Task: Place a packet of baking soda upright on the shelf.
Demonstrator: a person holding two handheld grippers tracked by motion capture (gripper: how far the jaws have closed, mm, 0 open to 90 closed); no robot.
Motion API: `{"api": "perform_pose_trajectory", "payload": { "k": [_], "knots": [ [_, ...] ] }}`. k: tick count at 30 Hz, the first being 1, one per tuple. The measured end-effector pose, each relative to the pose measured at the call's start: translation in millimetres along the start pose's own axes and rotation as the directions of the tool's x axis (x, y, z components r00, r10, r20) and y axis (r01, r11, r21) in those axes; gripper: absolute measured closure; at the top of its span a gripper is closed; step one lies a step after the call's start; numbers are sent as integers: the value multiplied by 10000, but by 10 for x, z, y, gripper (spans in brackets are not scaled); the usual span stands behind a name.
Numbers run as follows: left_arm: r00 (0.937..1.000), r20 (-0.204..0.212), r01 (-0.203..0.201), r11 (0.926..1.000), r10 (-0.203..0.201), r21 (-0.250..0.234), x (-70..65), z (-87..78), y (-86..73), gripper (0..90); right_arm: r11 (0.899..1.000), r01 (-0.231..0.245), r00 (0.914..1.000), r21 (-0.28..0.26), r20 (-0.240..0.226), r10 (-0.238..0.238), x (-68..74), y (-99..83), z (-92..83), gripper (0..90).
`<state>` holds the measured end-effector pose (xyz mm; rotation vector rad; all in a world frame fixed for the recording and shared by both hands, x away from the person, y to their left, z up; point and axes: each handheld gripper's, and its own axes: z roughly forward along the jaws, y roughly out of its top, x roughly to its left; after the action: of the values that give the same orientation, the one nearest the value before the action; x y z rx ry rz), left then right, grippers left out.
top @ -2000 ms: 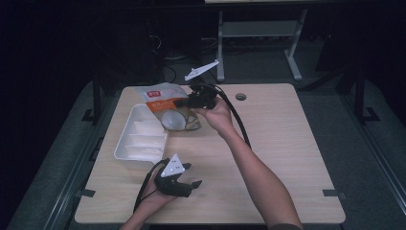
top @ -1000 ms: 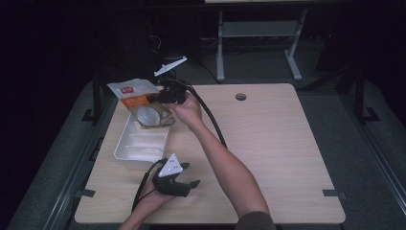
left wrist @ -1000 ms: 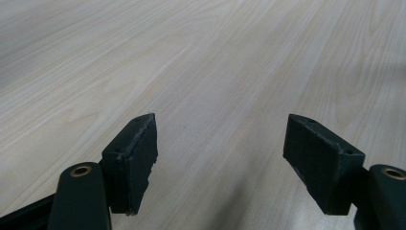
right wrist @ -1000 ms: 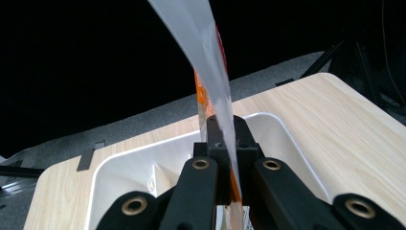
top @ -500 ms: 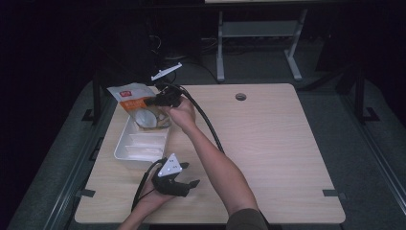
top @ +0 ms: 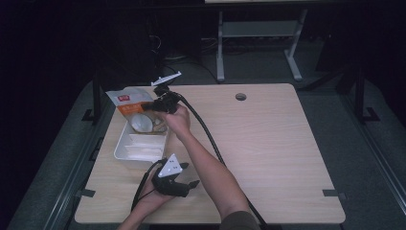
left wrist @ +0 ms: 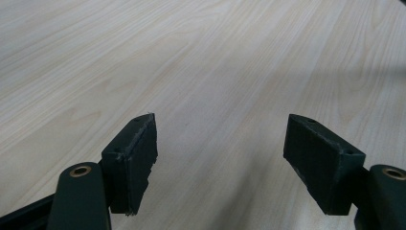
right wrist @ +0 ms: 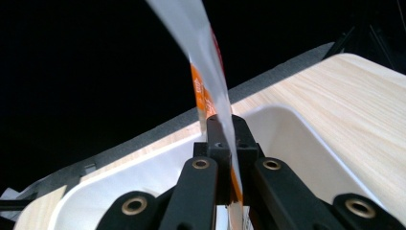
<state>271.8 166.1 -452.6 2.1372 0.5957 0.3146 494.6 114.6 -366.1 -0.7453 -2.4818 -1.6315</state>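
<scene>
- Right gripper (top: 154, 106) clamped on the edge of an orange-and-white snack pouch (top: 128, 101), jaws pressed together with the thin film pinched between them.
- In the right gripper view, pouch (right wrist: 207, 81) rising edge-on from between the black jaws of the gripper (right wrist: 225, 139), clear seal at top, orange print lower down.
- Pouch hanging over the far end of a white compartment tray (top: 125, 148), bottom part inside the far compartment; touching the tray floor or not: cannot tell.
- Tray lying at the left side of the light wooden table (top: 268, 143), near its left edge; curved white wall of the tray (right wrist: 297, 139) just behind the jaws in the right gripper view.
- Right hand (top: 178, 120) wrapped around the gripper body, forearm reaching diagonally across the table, black cable trailing beside the arm.
- Left gripper (top: 189, 178) held low at the near side of the table, just in front of the tray, grey three-cornered plate on top.
- In the left gripper view, gripper (left wrist: 220, 158) spread wide, nothing between the pads, bare wood grain (left wrist: 215, 62) beyond.
- The two grippers well apart, tray between them.
</scene>
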Motion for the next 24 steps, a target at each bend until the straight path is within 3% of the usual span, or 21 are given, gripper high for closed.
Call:
{"api": "perform_pose_trajectory", "payload": {
  "k": [6,7,10,11,14,18,19,24],
  "knots": [
    [10000,12,-40,10000,40,79,-7,7,-1,269,9992,-401,9992,-95,-80,400,-73,-118,-1,881],
    [10000,6,-26,10000,26,83,-10,6,-1,268,9998,-107,9997,188,241,102,-57,-115,-17,837],
    [10000,6,-50,10000,50,78,-13,9,0,268,9989,-14,9997,479,236,3,-56,-119,-36,807],
    [10000,10,-59,10000,59,80,-13,11,-1,268,9959,170,9994,889,271,-195,-57,-141,-54,796],
    [10000,18,-80,9999,80,114,-17,19,0,268,9905,386,9986,1323,295,-428,-55,-200,-74,800],
    [10000,1,-95,9998,95,146,-24,22,2,267,9879,391,9986,1502,306,-441,-74,-268,-78,794],
    [9999,2,-101,9998,101,146,-23,24,2,267,9837,369,9988,1759,257,-420,-89,-318,-65,803],
    [10000,4,-92,9998,92,152,-17,26,0,267,9834,316,9991,1789,231,-363,-102,-396,-48,805]
  ]
}}
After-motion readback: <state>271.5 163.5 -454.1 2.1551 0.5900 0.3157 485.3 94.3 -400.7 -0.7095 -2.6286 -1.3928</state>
